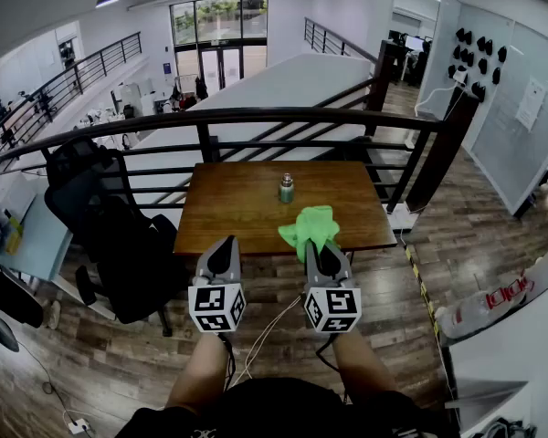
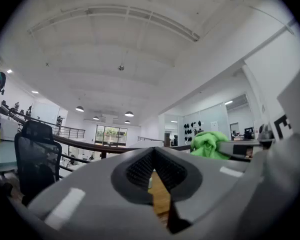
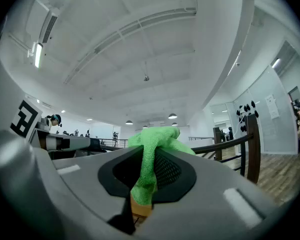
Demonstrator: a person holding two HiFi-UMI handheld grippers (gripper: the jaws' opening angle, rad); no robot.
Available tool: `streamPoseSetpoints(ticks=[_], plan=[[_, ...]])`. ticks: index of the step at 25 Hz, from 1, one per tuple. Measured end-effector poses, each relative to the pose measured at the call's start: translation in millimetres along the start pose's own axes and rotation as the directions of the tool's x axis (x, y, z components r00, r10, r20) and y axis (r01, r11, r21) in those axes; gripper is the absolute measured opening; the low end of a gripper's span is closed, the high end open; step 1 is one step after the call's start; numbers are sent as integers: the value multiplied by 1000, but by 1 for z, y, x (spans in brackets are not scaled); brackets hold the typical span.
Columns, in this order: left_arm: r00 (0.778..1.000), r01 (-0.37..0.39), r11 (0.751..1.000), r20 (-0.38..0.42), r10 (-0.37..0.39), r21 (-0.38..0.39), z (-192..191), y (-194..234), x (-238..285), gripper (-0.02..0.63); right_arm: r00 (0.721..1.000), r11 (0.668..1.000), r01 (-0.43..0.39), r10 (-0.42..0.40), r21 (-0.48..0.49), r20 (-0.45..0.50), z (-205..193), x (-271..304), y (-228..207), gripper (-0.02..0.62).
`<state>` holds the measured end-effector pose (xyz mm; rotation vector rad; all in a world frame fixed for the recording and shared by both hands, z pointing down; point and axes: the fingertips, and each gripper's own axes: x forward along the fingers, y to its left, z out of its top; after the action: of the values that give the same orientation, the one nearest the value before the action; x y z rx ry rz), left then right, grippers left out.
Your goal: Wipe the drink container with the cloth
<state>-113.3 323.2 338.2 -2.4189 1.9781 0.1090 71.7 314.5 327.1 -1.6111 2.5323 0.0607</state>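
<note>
- Green fuzzy cloth (image 1: pixel 310 226) is pinched in the right gripper (image 1: pixel 317 248), above the brown wooden table (image 1: pixel 228 213)'s near edge.
- Small silvery drink container (image 1: pixel 286 188) stands upright beyond it, apart.
- Left gripper (image 1: pixel 223 247) is clenched, empty.

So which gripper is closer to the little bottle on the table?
Right. The right gripper, clamping the green cloth, is in front of the bottle; the left gripper, shut and empty, is farther to the left.
</note>
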Motion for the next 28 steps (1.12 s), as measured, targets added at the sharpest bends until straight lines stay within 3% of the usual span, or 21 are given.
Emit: streamPoseSetpoints(ticks=[19, 28], plan=[[997, 74, 997, -2, -74, -10, -2, 36, -17, 49, 1000, 999, 9, -9, -34, 0, -7, 8, 58, 44], [994, 108, 993, 10, -108, -54, -2, 51, -16, 49, 999, 998, 32, -32, -48, 4, -12, 17, 68, 44]])
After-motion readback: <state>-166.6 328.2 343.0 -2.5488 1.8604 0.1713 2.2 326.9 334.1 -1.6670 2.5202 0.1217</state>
